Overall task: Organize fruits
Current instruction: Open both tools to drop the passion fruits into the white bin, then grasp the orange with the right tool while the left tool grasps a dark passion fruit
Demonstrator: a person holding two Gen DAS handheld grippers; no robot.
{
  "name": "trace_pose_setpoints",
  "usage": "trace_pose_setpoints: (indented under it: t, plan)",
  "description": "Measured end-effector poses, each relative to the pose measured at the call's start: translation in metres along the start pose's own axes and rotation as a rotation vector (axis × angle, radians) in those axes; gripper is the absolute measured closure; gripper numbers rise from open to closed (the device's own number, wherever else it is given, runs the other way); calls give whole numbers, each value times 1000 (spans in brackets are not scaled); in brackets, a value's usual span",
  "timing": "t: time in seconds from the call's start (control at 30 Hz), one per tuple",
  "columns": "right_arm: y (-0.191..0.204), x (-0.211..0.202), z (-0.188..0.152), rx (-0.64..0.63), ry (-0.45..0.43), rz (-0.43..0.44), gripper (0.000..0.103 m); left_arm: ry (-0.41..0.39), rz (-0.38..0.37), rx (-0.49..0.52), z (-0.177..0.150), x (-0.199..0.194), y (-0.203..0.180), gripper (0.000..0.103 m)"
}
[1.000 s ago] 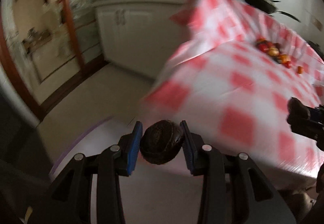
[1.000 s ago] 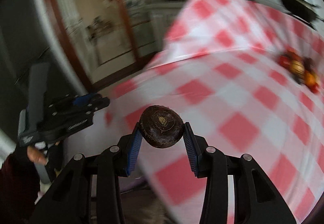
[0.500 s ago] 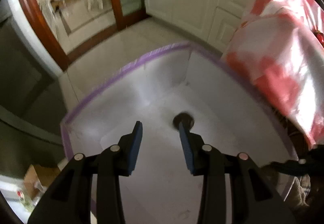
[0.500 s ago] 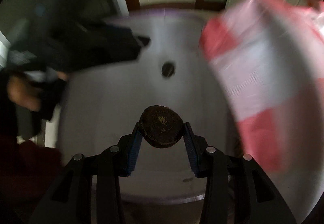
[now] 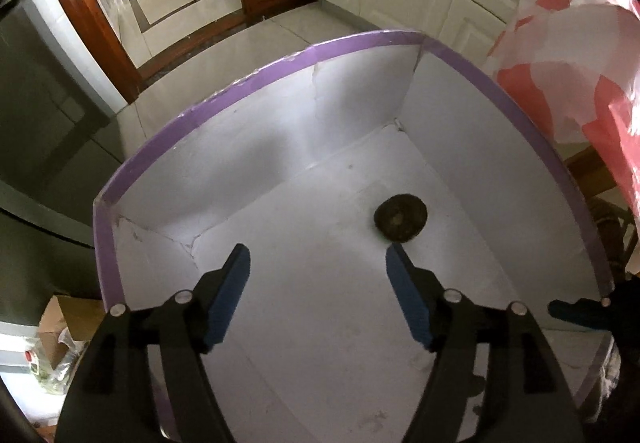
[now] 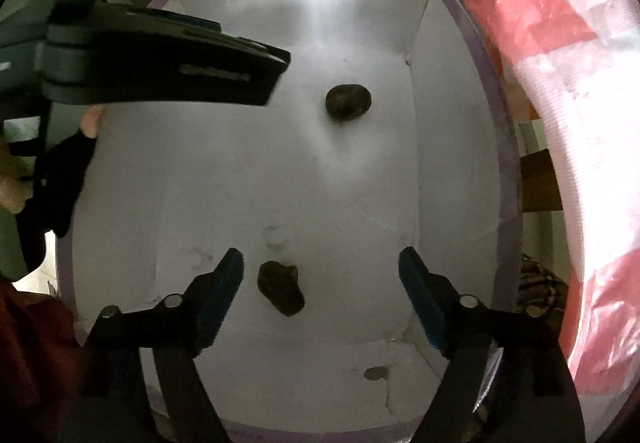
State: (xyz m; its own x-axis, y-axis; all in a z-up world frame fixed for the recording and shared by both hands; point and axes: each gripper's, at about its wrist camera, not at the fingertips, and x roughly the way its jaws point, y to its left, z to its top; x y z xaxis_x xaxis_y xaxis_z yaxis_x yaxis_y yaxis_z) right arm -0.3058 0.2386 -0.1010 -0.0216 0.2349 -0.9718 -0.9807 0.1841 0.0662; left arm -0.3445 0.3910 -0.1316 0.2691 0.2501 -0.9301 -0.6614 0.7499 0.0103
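The left claw (image 5: 318, 291) hangs with its jaws spread wide and nothing between them, over a white box (image 5: 248, 163) with a purple rim. The right claw (image 6: 320, 291) is likewise spread wide and empty above the same box (image 6: 460, 123).

Counted: two claws, one box, two dark fruits. The left wrist view shows only one of them, the far fruit (image 5: 401, 217), lying on the box floor ahead of the left claw and a little to its right, apart from the fingertips. In the right wrist view the near fruit (image 6: 281, 286) appears between the right claw's fingers, closer to the left pad, below them on the floor; the far fruit (image 6: 348, 102) sits well ahead, toward the far wall.

The fruits are dark brown and rough-skinned; the far one is round and flattish, the near one lumpy and blurred. The box walls are smooth white board, scuffed in places. A red-and-white checked cloth (image 6: 560, 123) hangs at the right.
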Motion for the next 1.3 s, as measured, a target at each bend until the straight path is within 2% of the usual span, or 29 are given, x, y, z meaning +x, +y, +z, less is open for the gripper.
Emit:
trace_pose_setpoints:
  t: [0.07, 0.2, 0.3, 0.43, 0.53, 0.57, 0.63, 0.73, 0.77, 0.87, 0.97, 1.07, 1.1, 1.17, 1.23, 1.3]
  plan:
    - [1, -1, -4, -5, 1, 4, 16, 17, 20, 17, 1, 4, -6, 29]
    - [3, -3, 3, -25, -4, 0, 16, 65, 45, 39, -3, 12, -14, 29]
    - [4, -19, 4, -37, -56, 16, 16, 60, 57, 18, -1, 7, -11, 29]
    - [-1, -49, 5, -11, -149, 96, 16, 3, 86, 7, 6, -10, -9, 29]
    - [-8, -72, -2, 13, -194, 217, 16, -64, 103, -23, 15, -32, -7, 25]
    - [-12, -87, -6, 22, -234, 257, 16, -97, 108, -39, 18, -43, -6, 24]
    - [-21, -119, -15, 33, -339, 269, 16, -194, 110, -72, 26, -73, -8, 20]
    - [-43, -190, -42, 80, -572, 180, 16, -352, 61, -88, 42, -123, -28, 6]
    - [-53, -212, -53, 103, -650, 126, 16, -417, 27, -79, 48, -144, -42, 2]
    - [-90, -275, -106, 217, -883, -84, 16, -556, -74, -19, 55, -182, -90, 2]
    - [-126, -300, -157, 378, -983, -232, 16, -571, -163, 78, 62, -195, -149, 2]
    - [-174, -305, -220, 611, -1028, -382, 16, -496, -315, 205, 70, -197, -235, 2]
    - [-193, -302, -238, 692, -1019, -431, 16, -490, -341, 232, 67, -199, -259, 2]
    - [-233, -291, -266, 824, -961, -441, 16, -485, -398, 307, 62, -195, -315, 2]
    - [-274, -290, -299, 983, -863, -450, 16, -472, -455, 392, 67, -187, -381, 2]
    - [-314, -286, -337, 1119, -824, -464, 16, -437, -524, 430, 75, -177, -435, 2]
